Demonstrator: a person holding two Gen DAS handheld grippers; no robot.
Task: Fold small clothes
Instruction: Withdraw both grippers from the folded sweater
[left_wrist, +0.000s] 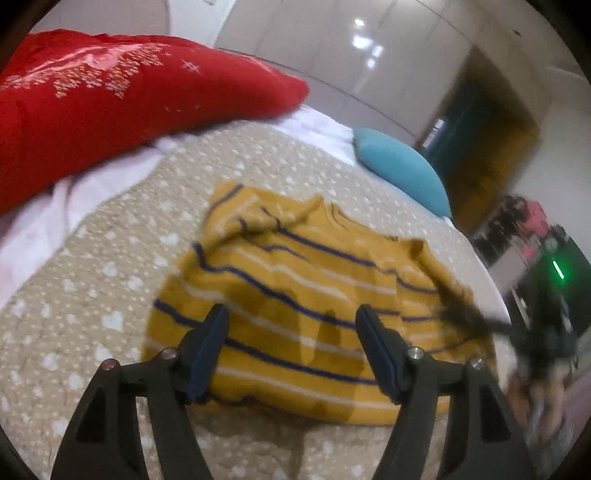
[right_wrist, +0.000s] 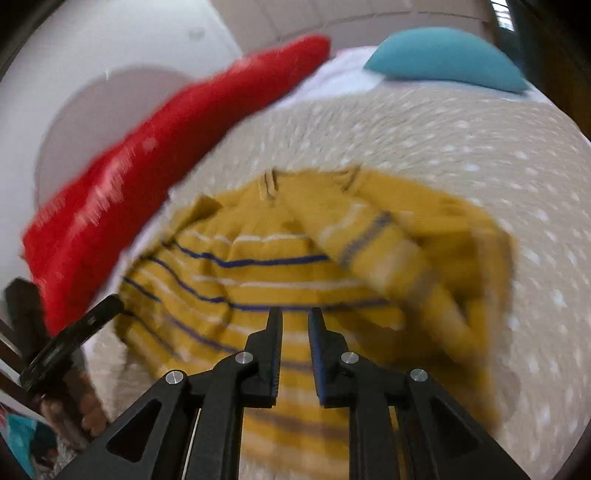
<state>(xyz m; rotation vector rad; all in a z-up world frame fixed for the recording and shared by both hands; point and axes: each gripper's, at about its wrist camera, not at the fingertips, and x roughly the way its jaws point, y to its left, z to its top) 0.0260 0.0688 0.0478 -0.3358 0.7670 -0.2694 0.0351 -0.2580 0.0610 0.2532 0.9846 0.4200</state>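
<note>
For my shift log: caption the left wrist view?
Open left gripper above a mustard-yellow striped knit top on a beige dotted bedspread.

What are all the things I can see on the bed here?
striped shirt: one, mustard yellow with blue and white stripes, rumpled in the middle of the bedspread
bedspread: one, beige with white spots, under the shirt
red pillow: one, far left
teal pillow: one, far right corner
white sheet: one, beside the red pillow
left tool: one, black, open above the shirt
right tool: one, black, narrow gap, holding nothing
</note>
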